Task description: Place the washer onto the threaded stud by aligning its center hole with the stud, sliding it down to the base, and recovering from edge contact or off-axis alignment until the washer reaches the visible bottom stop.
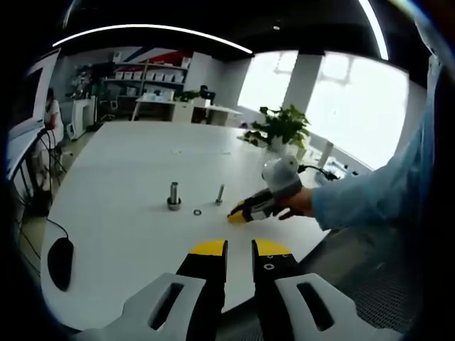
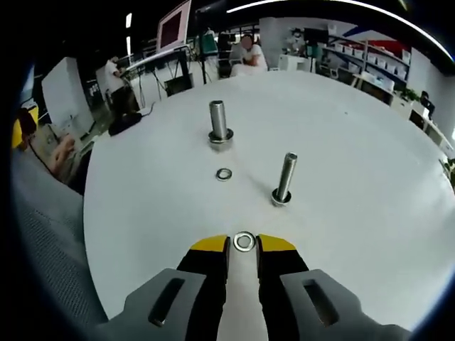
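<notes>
In the right gripper view, my right gripper is shut on a small steel washer, held between the yellow tips low over the white table. Ahead and slightly right stands a thin threaded stud. Farther back is a thicker stud on a wide base, with a second washer lying flat in front of it. In the left gripper view, my left gripper hangs open near the table's edge with nothing between its jaws. There the right gripper, held by a hand, sits right of the thin stud, the thick stud and the loose washer.
A black mouse-like object lies with a cable at the table's left edge. A potted plant stands at the far right corner. A blue sleeve reaches in from the right. People sit at desks beyond the table.
</notes>
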